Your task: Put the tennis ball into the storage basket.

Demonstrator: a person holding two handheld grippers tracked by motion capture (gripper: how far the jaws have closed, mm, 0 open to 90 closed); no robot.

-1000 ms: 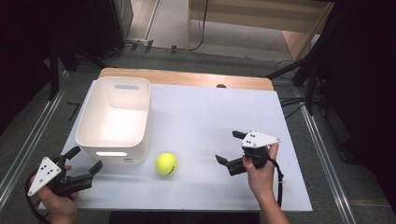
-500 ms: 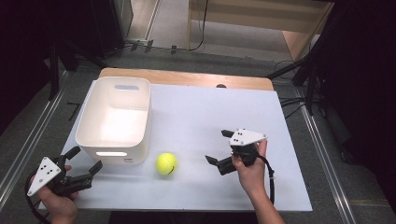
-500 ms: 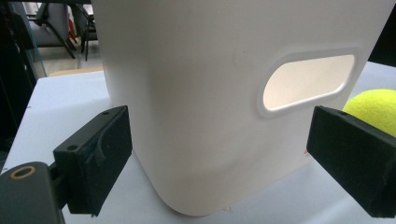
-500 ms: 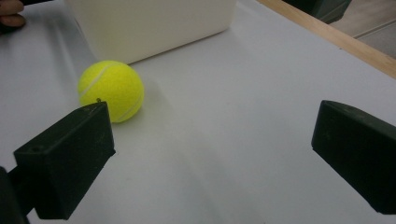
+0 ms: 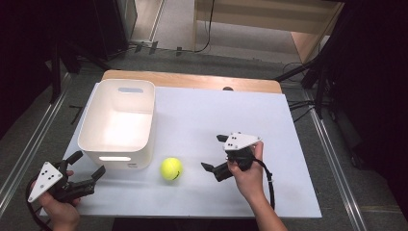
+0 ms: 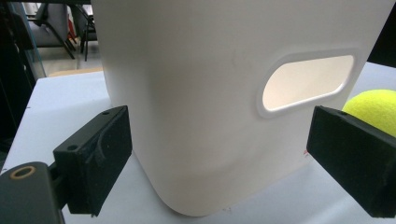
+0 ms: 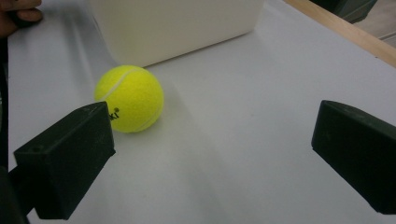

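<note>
Two grippers, left [image 5: 88, 168] and right [image 5: 213, 153], jaws wide and empty, over white tabletop [image 5: 202, 115].

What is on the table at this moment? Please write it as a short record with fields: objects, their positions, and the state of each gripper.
surface: white table top
bin: white bin, upright, on the table's left part, nothing visible inside
ball: yellow tennis ball, on the table just past the bin's near right corner, outside it
left gripper: left gripper, open, near the bin's near left corner, holding nothing
right gripper: right gripper, open, to the right of the ball, apart from it, pointing toward it
</note>
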